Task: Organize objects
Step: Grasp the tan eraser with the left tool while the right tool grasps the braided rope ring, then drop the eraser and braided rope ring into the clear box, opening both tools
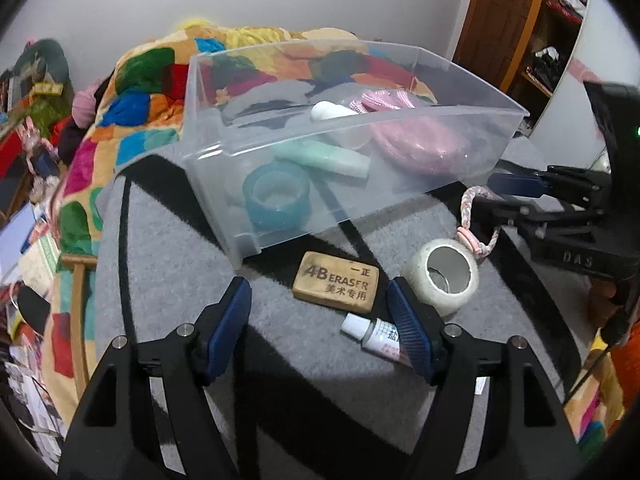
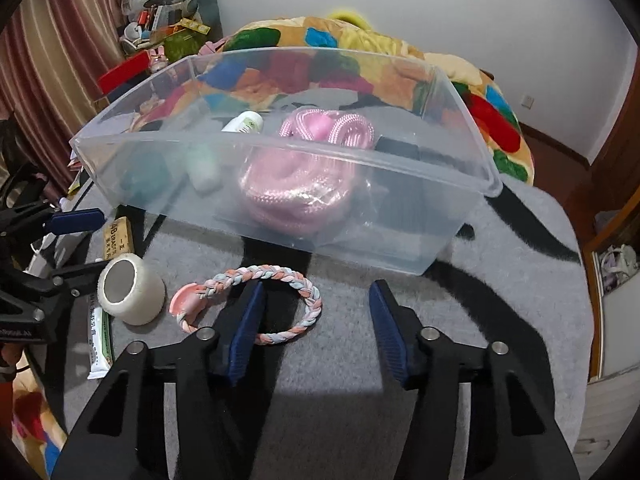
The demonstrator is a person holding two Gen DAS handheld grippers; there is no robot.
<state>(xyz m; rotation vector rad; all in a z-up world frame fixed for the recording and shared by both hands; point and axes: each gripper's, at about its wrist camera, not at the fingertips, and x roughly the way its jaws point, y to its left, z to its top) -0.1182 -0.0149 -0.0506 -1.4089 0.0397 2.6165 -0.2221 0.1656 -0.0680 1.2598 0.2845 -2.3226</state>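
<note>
1. Left gripper (image 1: 320,312) jaws spread wide, nothing between them; hovers over the grey mat (image 1: 168,264) just short of the eraser (image 1: 336,287)
2. Right gripper (image 2: 318,320) also wide apart and empty; its left finger (image 2: 244,332) covers part of the braided ring (image 2: 256,300), so contact there can't be judged
3. Clear bin (image 1: 440,120) sits on the mat at the far side; its walls are cloudy, so contents read blurry
4. Inside the bin: pink coiled rope (image 2: 296,184), teal tape roll (image 1: 276,198), mint tube (image 1: 324,158), white bottle (image 2: 244,122) with only the top clear above the rim; a dark item (image 2: 396,148) at the right end, can't identify
5. Outside the bin, in front of it: eraser lying flat, white tape roll (image 1: 442,280) tipped on its side just right of it, small ointment tube (image 1: 376,336) partly hidden behind the left gripper's right finger, print unreadable
6. Braided ring lies on the mat beside the white tape roll; in the left view mostly blocked by the right gripper
7. Colourful blanket (image 2: 360,56) behind the bin, seen distorted through the plastic
8. Clutter (image 2: 160,20) at far left, too small to tell apart
</note>
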